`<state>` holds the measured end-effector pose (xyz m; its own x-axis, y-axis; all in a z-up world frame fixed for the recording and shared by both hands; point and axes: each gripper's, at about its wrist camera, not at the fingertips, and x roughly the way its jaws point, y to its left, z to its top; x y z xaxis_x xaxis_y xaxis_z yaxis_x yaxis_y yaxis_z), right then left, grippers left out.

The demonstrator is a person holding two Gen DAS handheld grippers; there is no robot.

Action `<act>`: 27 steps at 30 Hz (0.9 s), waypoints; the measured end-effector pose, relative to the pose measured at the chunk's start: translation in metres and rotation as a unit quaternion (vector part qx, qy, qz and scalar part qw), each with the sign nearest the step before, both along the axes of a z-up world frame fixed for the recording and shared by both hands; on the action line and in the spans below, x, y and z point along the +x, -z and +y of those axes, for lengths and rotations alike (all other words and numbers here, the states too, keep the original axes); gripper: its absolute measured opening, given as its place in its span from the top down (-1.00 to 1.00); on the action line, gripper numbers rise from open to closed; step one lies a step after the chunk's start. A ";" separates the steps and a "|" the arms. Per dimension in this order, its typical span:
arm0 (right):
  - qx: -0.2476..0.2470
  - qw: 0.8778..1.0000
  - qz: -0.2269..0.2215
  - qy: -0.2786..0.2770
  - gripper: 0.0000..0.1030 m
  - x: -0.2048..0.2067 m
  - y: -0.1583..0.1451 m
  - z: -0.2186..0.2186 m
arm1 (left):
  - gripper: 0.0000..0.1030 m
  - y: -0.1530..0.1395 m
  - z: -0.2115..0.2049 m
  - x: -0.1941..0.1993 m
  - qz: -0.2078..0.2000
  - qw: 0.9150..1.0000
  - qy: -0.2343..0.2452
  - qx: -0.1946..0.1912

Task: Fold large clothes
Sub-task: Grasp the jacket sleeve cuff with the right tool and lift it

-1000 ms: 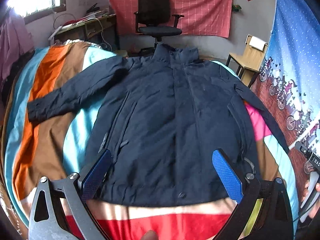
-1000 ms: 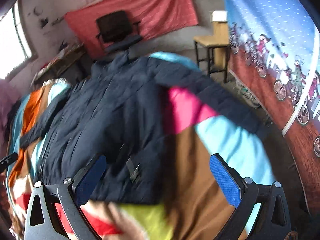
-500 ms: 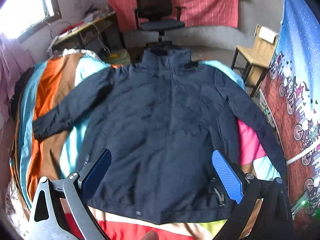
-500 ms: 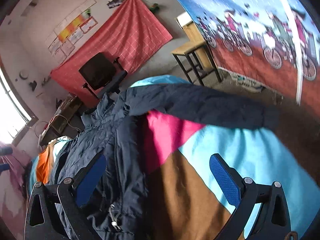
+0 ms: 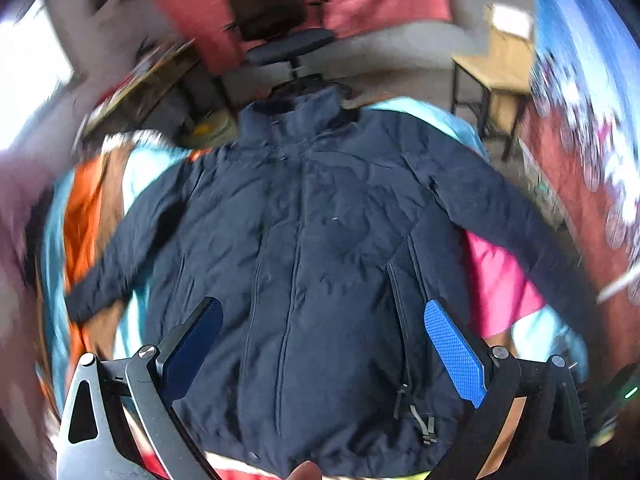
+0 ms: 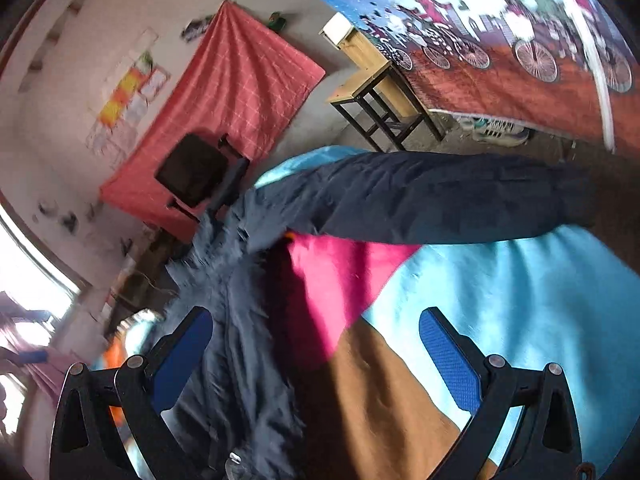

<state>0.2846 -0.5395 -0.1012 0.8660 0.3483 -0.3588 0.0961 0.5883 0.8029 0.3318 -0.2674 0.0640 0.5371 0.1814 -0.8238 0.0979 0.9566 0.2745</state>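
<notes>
One dark blue jacket (image 5: 320, 240) lies front-up with both sleeves spread on one striped bedspread (image 6: 520, 320), its hem just beneath the left gripper (image 5: 324, 352) and its side and right sleeve ahead of the right gripper (image 6: 316, 356), both grippers spread wide and empty.

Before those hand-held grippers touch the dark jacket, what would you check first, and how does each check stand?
1. Jacket lies flat, front up, on the striped cover: ok.
2. Both sleeves spread out to the sides: ok; one sleeve reaches the cover's edge.
3. Left hand-held gripper open, holding nothing: ok.
4. Right hand-held gripper open, holding nothing: ok.
5. Front zipped shut: cannot tell.
6. Picture sharp enough to aim: not ok, the left view is blurred.
</notes>
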 end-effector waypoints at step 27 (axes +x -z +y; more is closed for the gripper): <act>0.019 0.984 0.175 -0.021 -1.00 0.090 0.013 -0.031 | -0.92 0.133 0.023 0.196 0.016 0.980 0.115 -0.161</act>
<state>0.3743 -0.5706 -0.1142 0.6764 0.4000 -0.6184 0.3475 0.5670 0.7468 0.5282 -0.2439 -0.0691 0.5068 -0.2124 -0.8355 0.3239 0.9451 -0.0437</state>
